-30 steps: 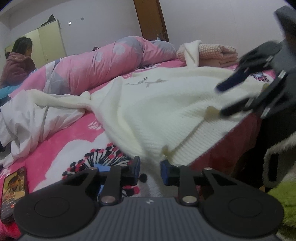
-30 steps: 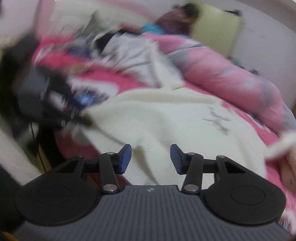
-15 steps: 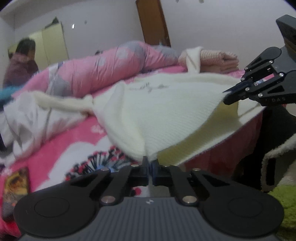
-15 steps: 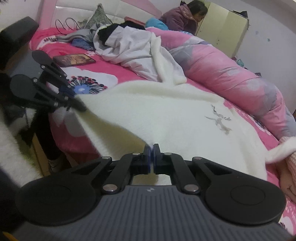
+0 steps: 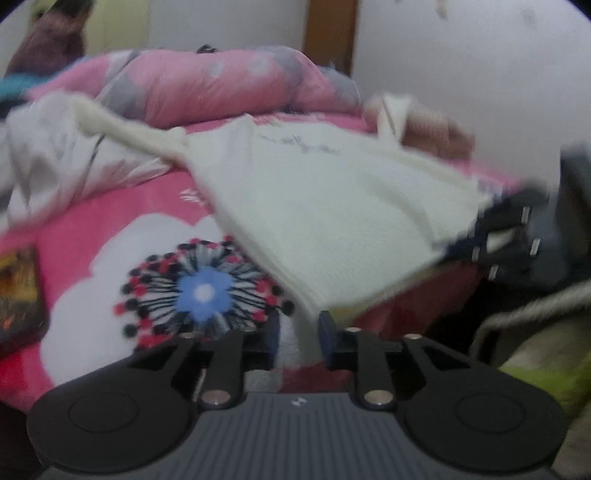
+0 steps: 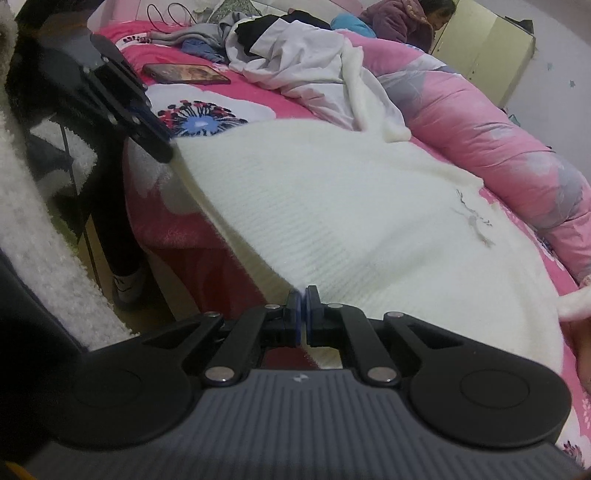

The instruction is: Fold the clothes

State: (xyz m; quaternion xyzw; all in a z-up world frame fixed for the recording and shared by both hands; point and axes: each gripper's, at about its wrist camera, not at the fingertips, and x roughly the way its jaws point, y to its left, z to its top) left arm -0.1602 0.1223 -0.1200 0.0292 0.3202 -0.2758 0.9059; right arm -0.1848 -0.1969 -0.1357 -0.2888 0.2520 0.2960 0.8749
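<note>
A cream knitted sweater (image 6: 351, 206) lies spread on the pink bed, its hem over the bed's near edge; it also shows in the left wrist view (image 5: 332, 206). My right gripper (image 6: 303, 295) is shut on the sweater's hem at one corner. My left gripper (image 5: 298, 325) has its jaws apart, with the other hem corner (image 5: 310, 306) just above the gap. The left gripper also shows in the right wrist view (image 6: 162, 147), and the right gripper in the left wrist view (image 5: 476, 236).
A rolled pink duvet (image 6: 498, 140) lies along the far side. A white garment (image 6: 303, 62) and other clothes are heaped at the head end. A phone (image 6: 184, 74) lies on the sheet. A person (image 6: 406, 18) sits behind. The bed edge drops to the floor.
My left gripper was shut on the hem corner half a second ago and now stands open. My right gripper stays shut on the hem. The sweater has been pulled flatter.
</note>
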